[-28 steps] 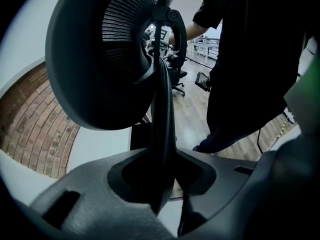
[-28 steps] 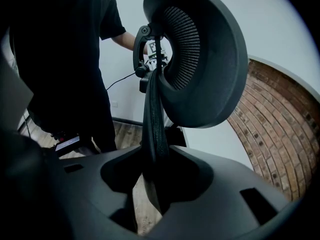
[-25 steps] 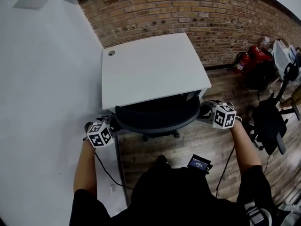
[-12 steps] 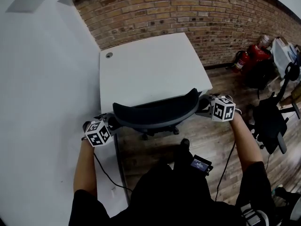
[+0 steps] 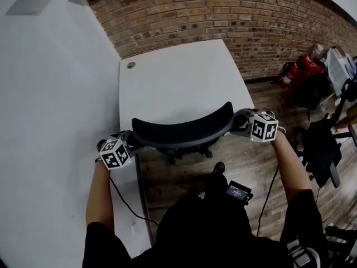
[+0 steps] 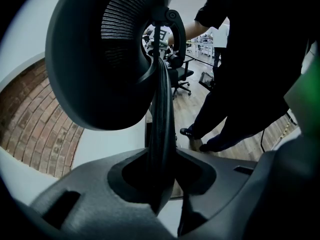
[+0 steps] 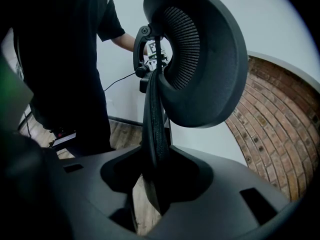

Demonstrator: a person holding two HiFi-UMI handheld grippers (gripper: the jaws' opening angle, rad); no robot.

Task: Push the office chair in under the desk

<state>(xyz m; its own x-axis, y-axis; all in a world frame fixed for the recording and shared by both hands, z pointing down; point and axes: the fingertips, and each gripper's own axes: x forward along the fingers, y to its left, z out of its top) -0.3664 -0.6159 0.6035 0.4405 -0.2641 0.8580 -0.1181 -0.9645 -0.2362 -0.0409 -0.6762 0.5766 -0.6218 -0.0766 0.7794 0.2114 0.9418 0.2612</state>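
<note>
One white rectangular table [image 5: 178, 77] stands against the red brick wall [image 5: 234, 15]. The black mesh-backed office chair [image 5: 181, 132] sits at the table's near edge. Its seat is out of sight, probably under the tabletop.

- Left hand-held gripper [image 5: 129, 143]: pinching the left rim of the curved backrest [image 6: 161, 114].
- Right hand-held gripper [image 5: 242, 126]: pinching the right rim.

Judgement: the push step is near its end. The next move calls for a short, even forward shove from both sides, stopping before the backrest meets the table edge, then letting go.

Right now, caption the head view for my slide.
Left gripper and right gripper grip the chair back at the white desk.
</note>
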